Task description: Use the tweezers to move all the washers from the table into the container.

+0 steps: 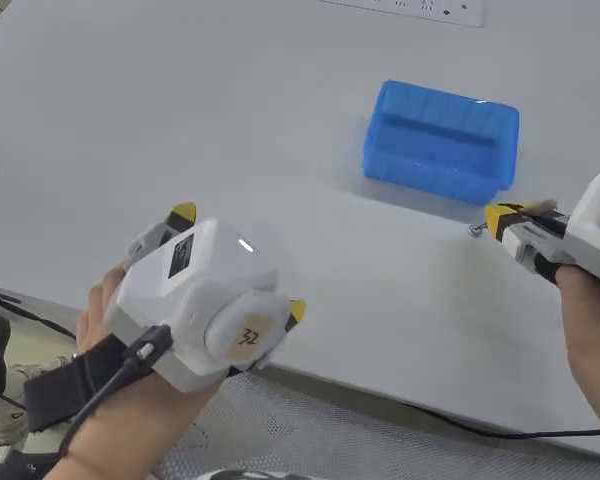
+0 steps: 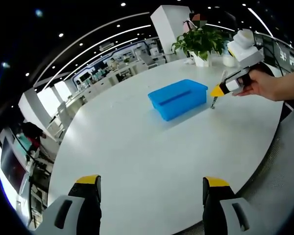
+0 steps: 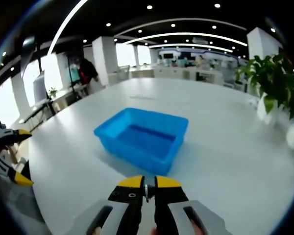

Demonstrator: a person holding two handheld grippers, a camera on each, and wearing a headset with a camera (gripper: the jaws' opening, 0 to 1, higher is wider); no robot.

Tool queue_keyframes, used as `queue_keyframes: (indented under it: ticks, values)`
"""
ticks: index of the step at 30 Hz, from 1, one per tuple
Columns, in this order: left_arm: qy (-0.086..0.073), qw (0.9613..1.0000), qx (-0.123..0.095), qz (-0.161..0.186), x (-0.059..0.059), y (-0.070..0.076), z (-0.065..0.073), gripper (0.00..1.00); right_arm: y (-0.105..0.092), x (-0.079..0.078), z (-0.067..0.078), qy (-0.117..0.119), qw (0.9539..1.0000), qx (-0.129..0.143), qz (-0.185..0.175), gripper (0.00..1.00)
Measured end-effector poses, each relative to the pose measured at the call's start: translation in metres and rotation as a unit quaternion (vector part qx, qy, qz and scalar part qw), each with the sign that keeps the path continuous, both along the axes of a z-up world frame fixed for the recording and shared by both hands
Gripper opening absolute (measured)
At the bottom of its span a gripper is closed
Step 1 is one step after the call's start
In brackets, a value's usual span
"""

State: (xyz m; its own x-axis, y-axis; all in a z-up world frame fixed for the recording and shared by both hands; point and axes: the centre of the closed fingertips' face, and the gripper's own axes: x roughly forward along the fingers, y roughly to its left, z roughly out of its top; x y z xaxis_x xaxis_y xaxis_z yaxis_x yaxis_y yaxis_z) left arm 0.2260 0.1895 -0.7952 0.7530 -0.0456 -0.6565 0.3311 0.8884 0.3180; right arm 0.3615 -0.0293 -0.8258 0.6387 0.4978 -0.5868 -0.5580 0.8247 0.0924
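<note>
Right gripper (image 1: 502, 218) hovers over the right side of the worktop (image 1: 280, 120), its yellow-tipped jaws pressed together on a pair of thin metal tweezers (image 1: 477, 230). The tweezers point down toward the white surface. Whether anything sits at their tip is too small to tell. In the right gripper view the closed jaws (image 3: 146, 183) clamp the tweezers (image 3: 146, 190) as a narrow metal strip between them. The blue container (image 3: 142, 137) lies straight ahead, open side up.

In the head view the container (image 1: 440, 140) stands toward the far right of the worktop, just beyond and left of the tweezers' tip — near it, not touching. The left gripper view shows the same layout: the tweezers (image 2: 213, 101) reach down just beside the container (image 2: 179, 98), held by the right gripper (image 2: 220, 89).

At the near edge of the worktop is the left gripper (image 1: 240, 262) — jaws wide apart, holding nothing, well away from the container. Its own view shows the two spread jaws (image 2: 152, 182) over bare worktop (image 2: 137, 161).
</note>
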Motion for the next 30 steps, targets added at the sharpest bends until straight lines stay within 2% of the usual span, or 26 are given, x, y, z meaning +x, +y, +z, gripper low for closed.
queue_keyframes:
  ticks: [9, 10, 15, 18, 23, 29, 30]
  values:
    - [0.001, 1.0000, 0.001, 0.000, -0.001, 0.001, -0.001, 0.87, -0.001, -0.001, 0.002, 0.010, 0.9999, -0.002, 0.001, 0.02]
    - [0.003, 1.0000, 0.002, 0.001, -0.001, 0.001, -0.001, 0.87, -0.002, -0.004, 0.002, 0.019, 0.9998, -0.004, 0.001, 0.02]
    - [0.006, 1.0000, 0.005, -0.001, -0.001, 0.001, -0.003, 0.87, -0.007, -0.014, 0.013, 0.025, 0.9996, -0.010, 0.012, 0.02]
    - [0.007, 1.0000, 0.005, -0.002, -0.002, 0.001, -0.003, 0.87, -0.013, -0.021, 0.016, 0.034, 0.9987, -0.030, 0.022, 0.02]
    - [0.008, 0.9999, 0.006, -0.004, -0.002, 0.001, -0.003, 0.87, -0.018, -0.029, 0.009, 0.065, 0.9962, -0.045, 0.035, 0.02]
    - [0.009, 0.9999, 0.006, -0.003, -0.001, 0.001, -0.004, 0.87, -0.016, -0.034, -0.002, 0.084, 0.9935, -0.066, 0.039, 0.02]
    - [0.009, 0.9999, 0.006, -0.003, -0.001, 0.001, -0.004, 0.87, -0.016, -0.034, 0.000, 0.082, 0.9941, -0.061, 0.038, 0.02]
